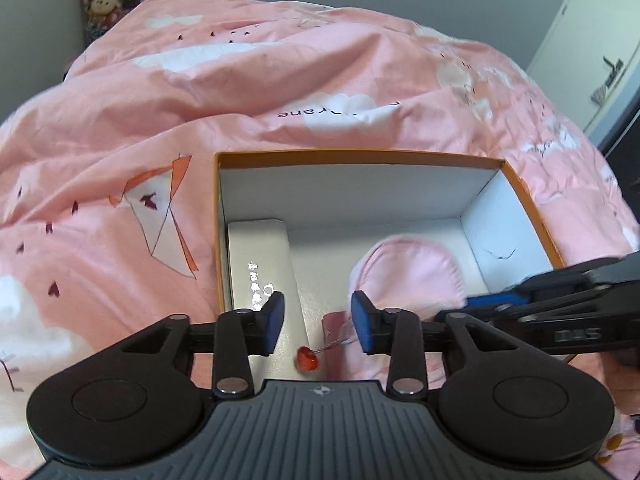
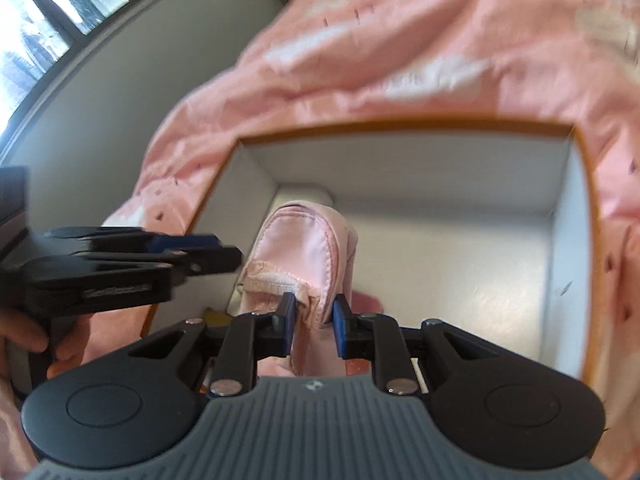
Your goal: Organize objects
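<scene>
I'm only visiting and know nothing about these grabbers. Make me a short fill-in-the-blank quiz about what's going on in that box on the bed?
1. The right gripper is shut on a pink fabric ____.
2. The box has an orange rim and ____ inner walls.
3. The left gripper holds ____ between its open pads.
4. Below the left gripper, a small ____ charm lies on the box floor.

Missing words: pouch; white; nothing; red

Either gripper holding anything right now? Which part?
Right gripper pinches the pink pouch by its near edge, over the box. Left gripper is open, holding nothing.
</scene>
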Tool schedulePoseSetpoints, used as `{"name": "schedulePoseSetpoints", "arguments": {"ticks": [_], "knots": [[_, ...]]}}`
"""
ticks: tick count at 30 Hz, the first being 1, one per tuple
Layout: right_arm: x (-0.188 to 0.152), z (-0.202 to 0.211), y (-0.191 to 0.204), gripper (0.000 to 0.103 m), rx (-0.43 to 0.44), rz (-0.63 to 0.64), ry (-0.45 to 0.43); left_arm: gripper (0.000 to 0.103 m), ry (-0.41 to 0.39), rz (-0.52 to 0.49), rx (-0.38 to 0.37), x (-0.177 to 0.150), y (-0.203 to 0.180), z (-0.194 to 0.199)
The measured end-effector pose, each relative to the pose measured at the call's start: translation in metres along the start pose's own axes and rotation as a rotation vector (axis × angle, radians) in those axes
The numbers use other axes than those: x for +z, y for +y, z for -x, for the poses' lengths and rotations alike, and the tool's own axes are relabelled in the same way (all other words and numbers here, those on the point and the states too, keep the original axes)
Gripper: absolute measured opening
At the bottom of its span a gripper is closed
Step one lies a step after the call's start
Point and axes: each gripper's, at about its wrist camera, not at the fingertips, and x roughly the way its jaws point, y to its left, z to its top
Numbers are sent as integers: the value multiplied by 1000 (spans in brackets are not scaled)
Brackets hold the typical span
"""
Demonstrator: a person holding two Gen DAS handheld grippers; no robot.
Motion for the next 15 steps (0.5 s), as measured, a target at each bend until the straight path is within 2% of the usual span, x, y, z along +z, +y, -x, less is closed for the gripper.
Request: {"name": "schedulePoseSetpoints", "arguments": {"ticks": [5,10,13,14,15], "knots": [[6,-26,-11,21,16,-32,141,42,1,12,-26,-4,6,0],[8,-46,-23,25,-7,-98,229,42,-1,45,-68,-4,9,-4],[6,-56,-28,36,-7,-126,245,42,-2,51,-70,-5,10,-4],[4,-58,-30,45,0,-145,244,42,-1,52,-70,-5,11,-4],[3,-60,-32,48,11,-163,247,43,1,55,-70,-6,12,-4]]}}
